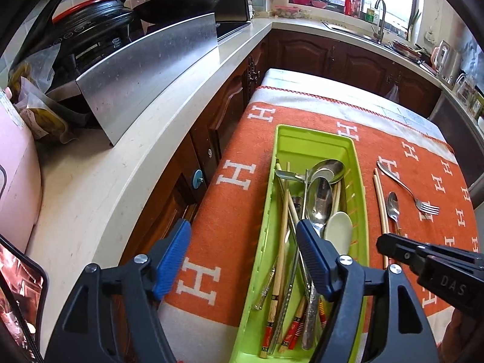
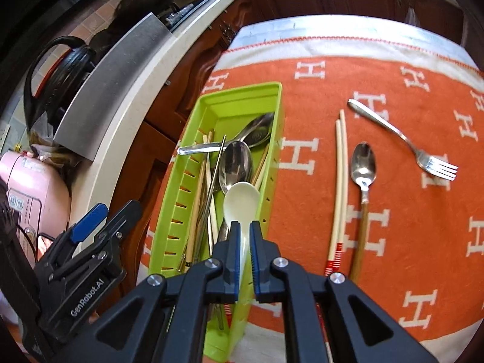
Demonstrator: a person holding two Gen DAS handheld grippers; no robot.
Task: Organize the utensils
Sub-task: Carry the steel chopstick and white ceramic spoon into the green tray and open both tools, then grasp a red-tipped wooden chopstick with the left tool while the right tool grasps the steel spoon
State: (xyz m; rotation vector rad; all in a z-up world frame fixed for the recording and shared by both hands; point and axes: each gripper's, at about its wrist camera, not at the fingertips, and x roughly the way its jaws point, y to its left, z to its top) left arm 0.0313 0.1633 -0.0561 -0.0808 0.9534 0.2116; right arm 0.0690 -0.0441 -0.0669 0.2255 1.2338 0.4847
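Green tray (image 2: 273, 139) is my landmark; it lies on the orange blanket (image 2: 408, 211) beside the counter (image 1: 127, 163), already loaded with several metal spoons, chopsticks and a long steel piece, all mixed together rather than sorted.

My right hand-held gripper (image 2: 245, 242) is closed narrow on the handle of the white spoon (image 2: 242, 202); its bowl hangs over the near half of the tray, so I judge this one is mid-placement, not yet released.

My left hand-held gripper (image 1: 243, 260) is spread wide and holds nothing; it hovers over the tray's near left edge.

Remaining, right of the tray on the blanket: chopstick pair (image 2: 340, 181) nearest; wooden-handled spoon (image 2: 363, 181) next; fork (image 2: 405, 142) furthest out. Most of the job looks done.
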